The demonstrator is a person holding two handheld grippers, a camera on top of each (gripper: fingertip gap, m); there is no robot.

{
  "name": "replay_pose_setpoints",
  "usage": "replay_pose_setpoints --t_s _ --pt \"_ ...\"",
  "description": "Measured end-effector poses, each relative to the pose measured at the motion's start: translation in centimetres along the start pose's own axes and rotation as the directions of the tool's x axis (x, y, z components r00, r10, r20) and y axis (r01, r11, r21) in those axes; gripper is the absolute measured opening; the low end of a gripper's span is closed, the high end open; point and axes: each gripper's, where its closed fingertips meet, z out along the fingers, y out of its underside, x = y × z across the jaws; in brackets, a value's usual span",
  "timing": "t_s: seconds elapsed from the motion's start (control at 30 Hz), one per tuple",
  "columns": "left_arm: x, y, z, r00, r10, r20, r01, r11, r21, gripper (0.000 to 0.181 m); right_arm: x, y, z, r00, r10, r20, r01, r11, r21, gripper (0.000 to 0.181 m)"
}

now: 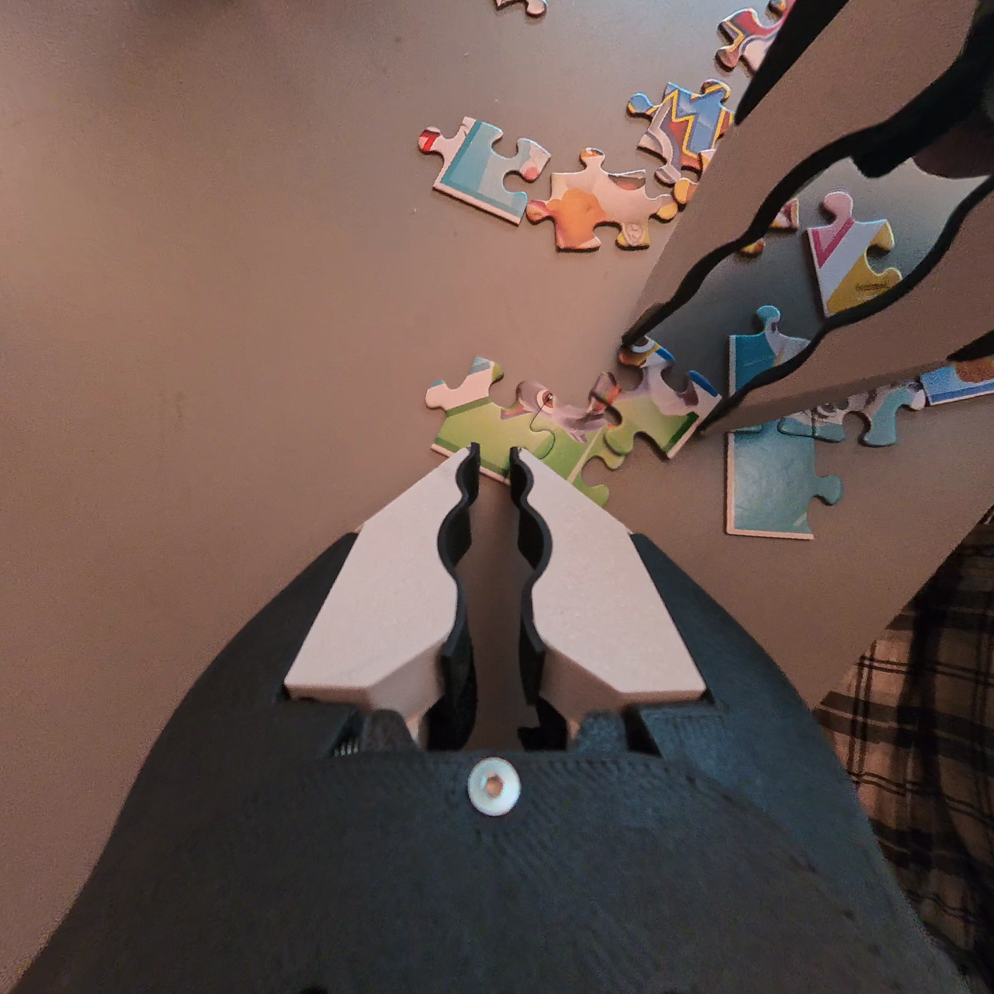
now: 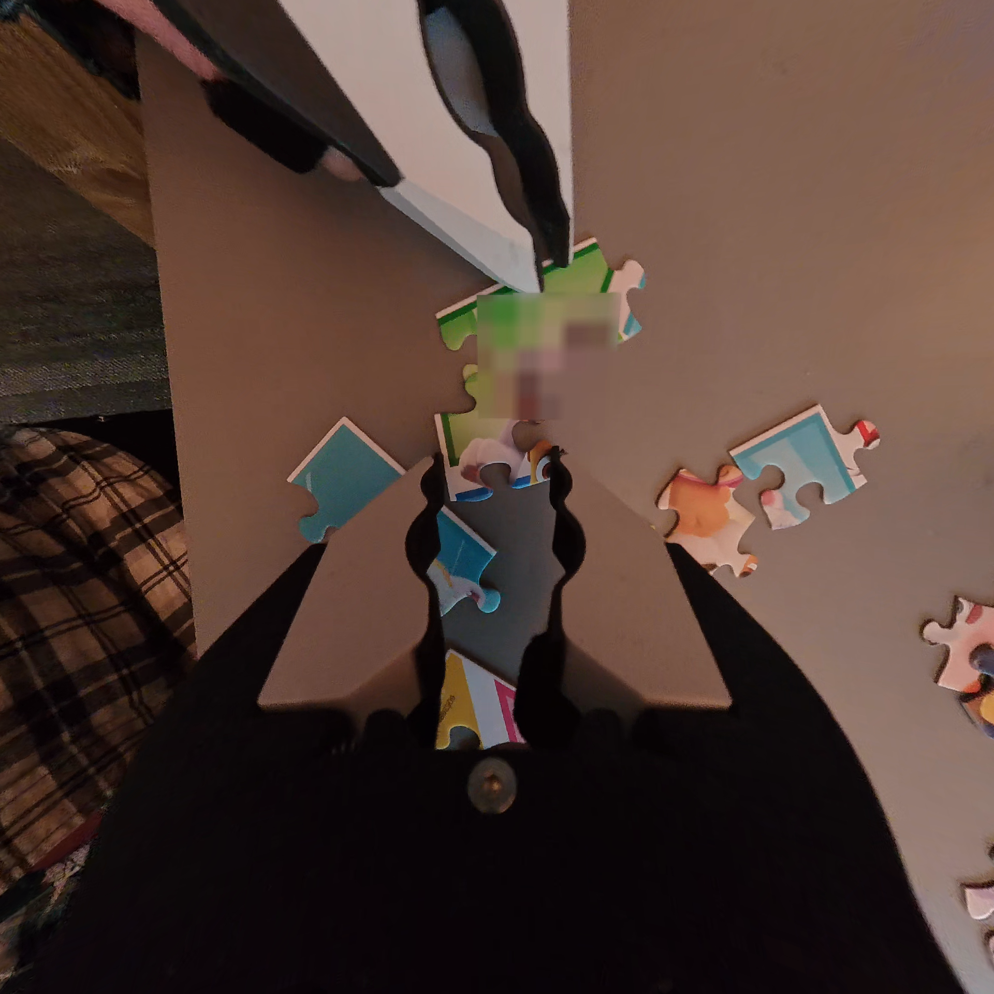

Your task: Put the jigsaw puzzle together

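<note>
A joined cluster of green puzzle pieces (image 1: 538,430) lies on the brown table (image 1: 215,322). My left gripper (image 1: 494,454) is narrowly open and empty, with its tips at the cluster's near edge. My right gripper (image 1: 662,383) comes in from the upper right, open, with its tips on either side of a white, orange and blue piece (image 1: 659,379) at the cluster's right end. In the right wrist view my right gripper (image 2: 500,470) straddles that piece (image 2: 505,462), with the green cluster (image 2: 583,274) beyond it. The left gripper (image 2: 551,258) touches the cluster's far edge.
Loose pieces lie beyond: a teal one (image 1: 478,172), an orange one (image 1: 591,210), a blue-yellow one (image 1: 683,129), a pink-yellow one (image 1: 850,258). Joined blue pieces (image 1: 769,484) lie to the right. Plaid cloth (image 1: 925,753) shows past the table edge. Left tips to right tips: about 7 cm.
</note>
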Motion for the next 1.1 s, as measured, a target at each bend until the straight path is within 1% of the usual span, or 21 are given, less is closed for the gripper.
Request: replay_pose_setpoints --t_s 0.1,0.17,0.23,0.3,0.37,0.47,0.57,0.63,0.73,0.9,0.97,1.03,1.1 --pt "0.2 0.6 -0.5 1.0 -0.026 0.017 0.026 1.0 -0.009 0.012 0.1 0.0 -0.1 1.0 0.015 -0.01 -0.015 1.0 -0.001 0.037" --pt "0.5 1.1 -0.9 1.0 -0.024 0.016 0.024 1.0 -0.012 0.017 0.0 -0.1 -0.2 1.0 0.023 0.0 -0.023 1.0 0.005 0.037" --pt "1.0 1.5 -1.3 1.0 -0.013 -0.007 0.013 1.0 -0.009 0.027 -0.1 -0.1 -0.2 1.0 0.021 0.0 -0.021 1.0 0.005 0.037" --pt "1.0 1.9 -1.5 1.0 -0.001 0.002 0.001 1.0 -0.014 0.03 -0.4 -0.3 -0.3 1.0 0.015 0.009 -0.016 1.0 0.01 0.037" --pt "0.6 2.0 -1.6 0.999 -0.003 0.034 0.004 1.0 -0.016 0.026 -0.9 -0.6 -0.4 1.0 0.006 0.016 -0.007 1.0 0.012 0.037" --pt "0.2 1.8 -1.4 0.993 -0.063 0.096 0.062 0.998 0.007 0.022 -1.4 -1.0 -0.3 1.0 0.016 0.022 -0.016 1.0 0.007 0.037" --pt "-0.5 1.2 -0.9 0.97 -0.147 0.196 0.137 0.988 0.066 0.026 -1.4 -1.4 0.2 0.999 0.039 0.009 -0.039 0.999 0.005 0.037" --pt "-0.9 0.9 -0.7 0.953 -0.197 0.229 0.178 0.979 0.1 0.027 -1.0 -1.5 0.6 0.998 0.055 -0.017 -0.055 0.998 0.002 0.037" --pt "-1.7 0.7 -0.6 0.928 -0.245 0.281 0.221 0.968 0.115 0.028 -0.1 -1.7 1.3 0.993 0.098 -0.058 -0.098 0.995 0.006 0.037" --pt "-1.5 0.7 -0.7 0.913 -0.284 0.293 0.258 0.958 0.125 0.028 0.9 -2.0 1.4 0.98 0.173 -0.1 -0.169 0.985 0.043 0.037" --pt "-1.2 0.8 -0.7 0.915 -0.289 0.282 0.263 0.956 0.129 0.031 0.8 -1.9 1.4 0.977 0.183 -0.107 -0.178 0.982 0.054 0.037" --pt "-0.6 0.7 -0.8 0.927 -0.291 0.238 0.265 0.955 0.136 0.034 0.6 -1.9 1.3 0.976 0.196 -0.091 -0.191 0.98 0.064 0.038" --pt "0.4 0.4 -1.0 0.954 -0.258 0.154 0.237 0.961 0.142 0.032 0.2 -1.8 1.1 0.976 0.208 -0.065 -0.204 0.977 0.068 0.041"
